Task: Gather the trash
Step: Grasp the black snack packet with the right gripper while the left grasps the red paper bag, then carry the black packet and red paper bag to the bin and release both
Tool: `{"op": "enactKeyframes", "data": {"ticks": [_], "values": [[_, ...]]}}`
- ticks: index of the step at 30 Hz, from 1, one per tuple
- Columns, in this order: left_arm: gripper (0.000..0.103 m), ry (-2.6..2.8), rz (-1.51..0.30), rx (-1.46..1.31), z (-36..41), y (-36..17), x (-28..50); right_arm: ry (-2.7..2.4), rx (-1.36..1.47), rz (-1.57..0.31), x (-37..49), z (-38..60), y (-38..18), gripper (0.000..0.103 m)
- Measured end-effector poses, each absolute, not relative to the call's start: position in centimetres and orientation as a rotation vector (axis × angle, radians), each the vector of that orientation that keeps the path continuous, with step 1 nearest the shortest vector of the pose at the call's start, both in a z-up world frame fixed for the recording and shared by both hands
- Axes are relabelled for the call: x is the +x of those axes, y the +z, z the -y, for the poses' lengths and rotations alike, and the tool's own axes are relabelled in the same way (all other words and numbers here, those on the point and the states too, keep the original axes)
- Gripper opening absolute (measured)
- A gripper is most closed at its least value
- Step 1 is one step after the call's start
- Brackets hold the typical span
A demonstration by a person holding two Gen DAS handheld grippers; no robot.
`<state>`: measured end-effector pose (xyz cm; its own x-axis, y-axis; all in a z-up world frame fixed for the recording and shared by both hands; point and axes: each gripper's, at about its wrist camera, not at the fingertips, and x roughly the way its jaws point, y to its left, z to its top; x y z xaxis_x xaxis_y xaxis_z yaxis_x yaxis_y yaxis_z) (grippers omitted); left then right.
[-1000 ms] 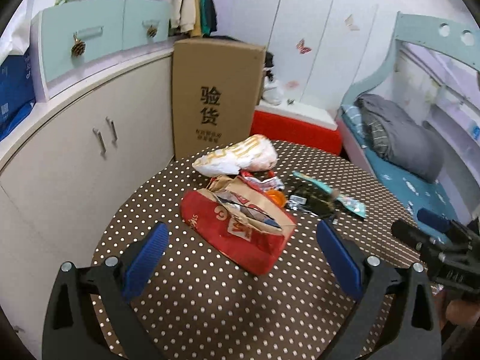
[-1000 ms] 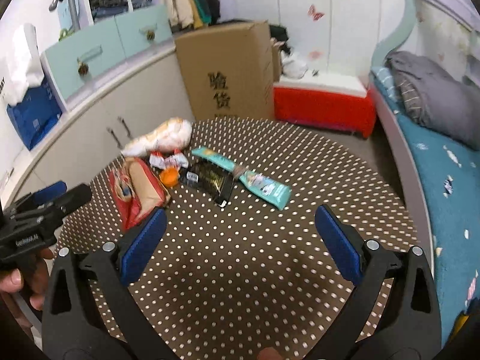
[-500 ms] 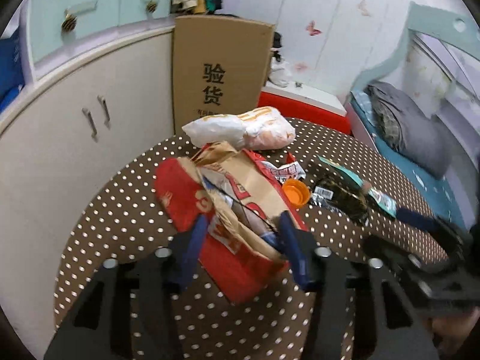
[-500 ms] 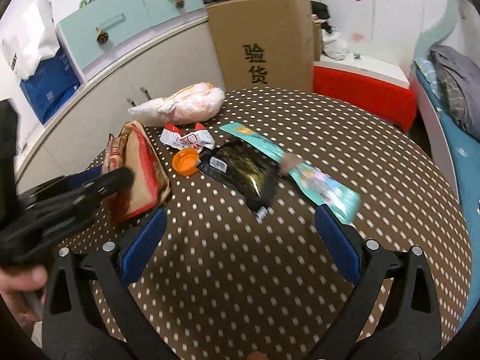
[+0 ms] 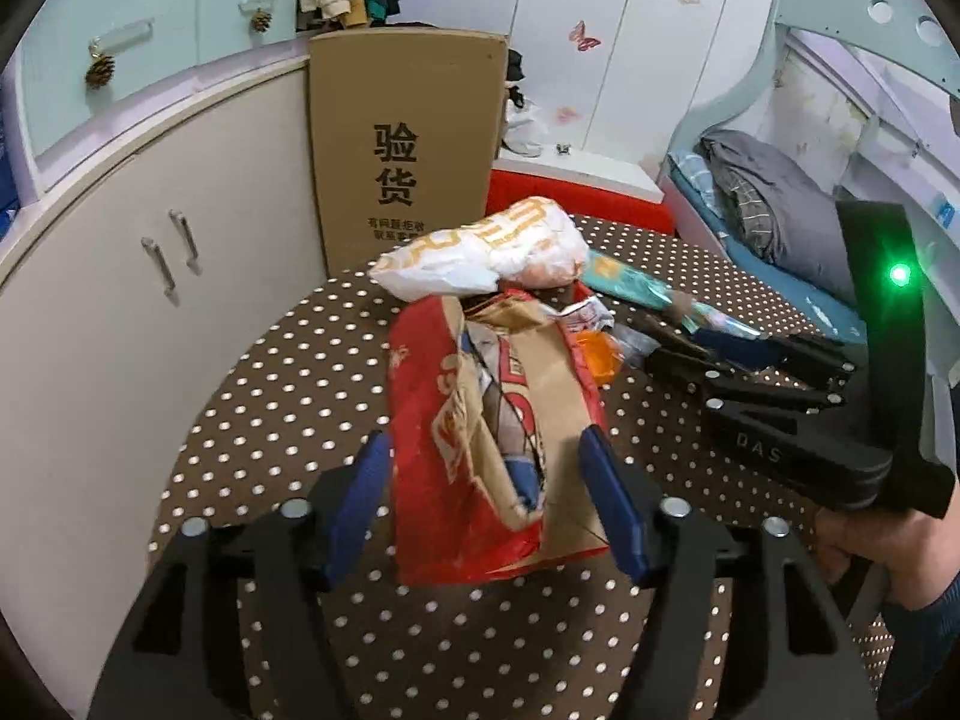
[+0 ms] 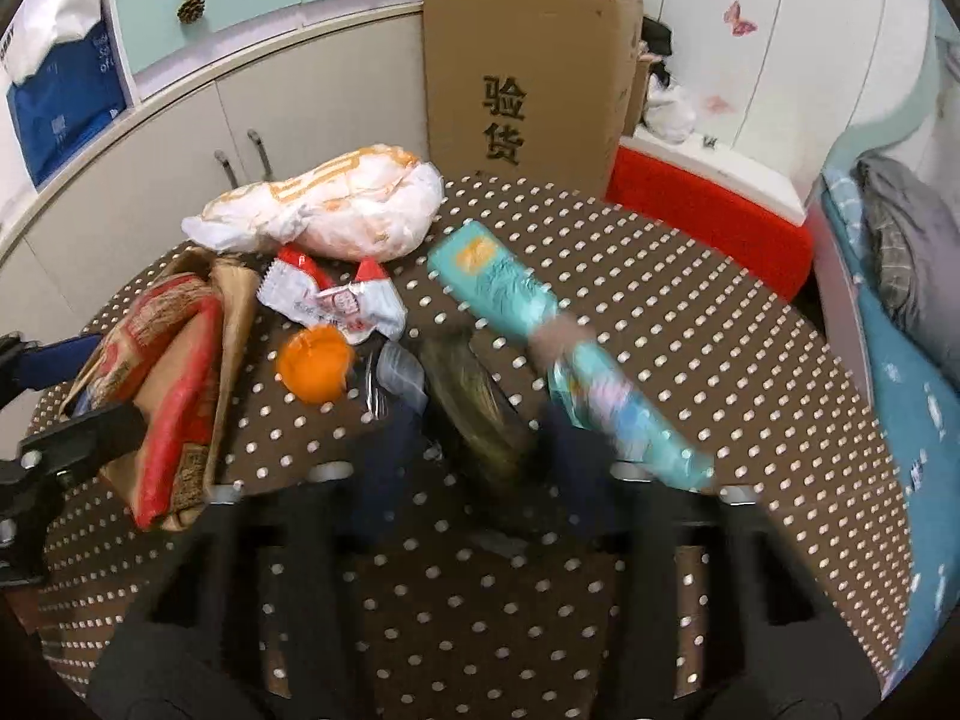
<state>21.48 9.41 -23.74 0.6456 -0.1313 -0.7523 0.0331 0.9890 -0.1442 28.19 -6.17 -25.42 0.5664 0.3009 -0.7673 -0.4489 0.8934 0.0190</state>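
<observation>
Trash lies scattered on the polka-dot table (image 5: pixel 252 396). Left hand-held gripper (image 5: pixel 489 495) has just been widening, its blue pads flanking the red paper bag (image 5: pixel 456 420) at the table's near left; contact is unclear. Right hand-held gripper (image 6: pixel 474 456), blurred, has just been narrowing around the dark wrapper (image 6: pixel 474 402) mid-table, grip uncertain. An orange cap (image 6: pixel 313 363) sits left of it, a teal wrapper (image 6: pixel 510 300) right, a white bag (image 6: pixel 336 210) farther back.
</observation>
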Motion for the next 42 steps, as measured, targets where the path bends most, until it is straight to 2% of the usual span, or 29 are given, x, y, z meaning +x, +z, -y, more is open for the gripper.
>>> {"op": "enactKeyframes", "data": {"ticks": [2, 8, 17, 23, 33, 42], "values": [[0.032, -0.102, -0.858, -0.122, -9.3, -23.7, 21.5, 0.445, -0.188, -0.859, 27.6, 6.3, -25.5, 0.028], [0.021, -0.098, -0.848, -0.119, -9.8, -23.3, 20.5, 0.459, -0.128, -0.880, 24.9, 8.0, -25.4, 0.024], [0.019, -0.163, -0.827, -0.150, -9.5, -22.3, 17.5, 0.445, 0.008, -0.881, 19.5, 13.2, -24.3, 0.024], [0.019, -0.221, -0.779, -0.140, -6.9, -19.6, 15.8, 0.403, 0.062, -0.817, 16.6, 17.9, -21.6, 0.024], [0.019, -0.415, -0.686, -0.074, 3.3, -14.3, 14.5, 0.276, 0.158, -0.661, 11.7, 28.4, -16.6, 0.024], [0.019, -0.586, -0.668, -0.032, 12.8, -12.4, 14.1, 0.084, 0.263, -0.565, 7.3, 39.6, -14.6, 0.024]]}}
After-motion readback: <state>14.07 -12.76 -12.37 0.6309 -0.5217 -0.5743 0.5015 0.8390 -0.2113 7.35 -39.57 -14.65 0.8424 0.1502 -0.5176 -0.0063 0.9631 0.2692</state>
